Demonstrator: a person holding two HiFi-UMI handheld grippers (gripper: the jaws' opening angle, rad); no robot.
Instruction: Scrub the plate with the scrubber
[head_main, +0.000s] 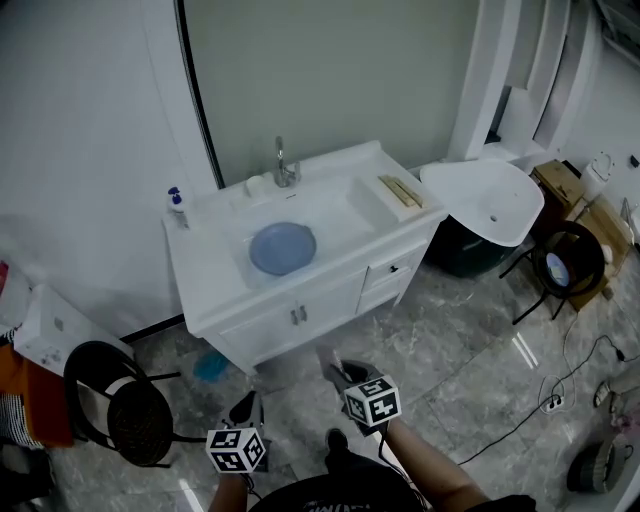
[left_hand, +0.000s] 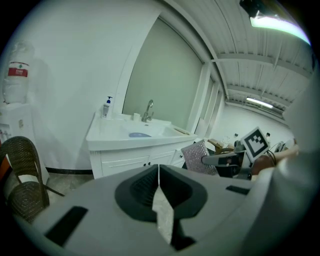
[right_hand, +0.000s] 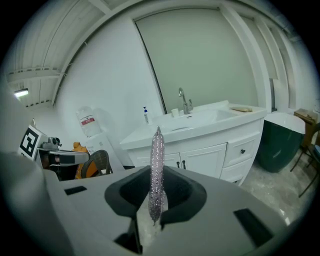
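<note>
A round blue plate (head_main: 282, 247) lies in the basin of the white sink cabinet (head_main: 200, 290); the left gripper view shows this plate (left_hand: 139, 134) far ahead. My right gripper (head_main: 342, 376) hovers over the floor in front of the cabinet, shut on a thin silver glittery scrubber (right_hand: 157, 160) that stands up edge-on between its jaws. From the left gripper view the scrubber (left_hand: 196, 157) shows as a sparkly square. My left gripper (head_main: 246, 408) is lower left of the right one, shut with nothing in it (left_hand: 158, 172).
A faucet (head_main: 284, 165), a soap bottle (head_main: 177, 203) and a wooden piece (head_main: 400, 190) sit on the counter. A white tub (head_main: 490, 200) stands right of the cabinet, a dark wicker chair (head_main: 120, 400) at left. Cables (head_main: 560, 390) run across the marble floor.
</note>
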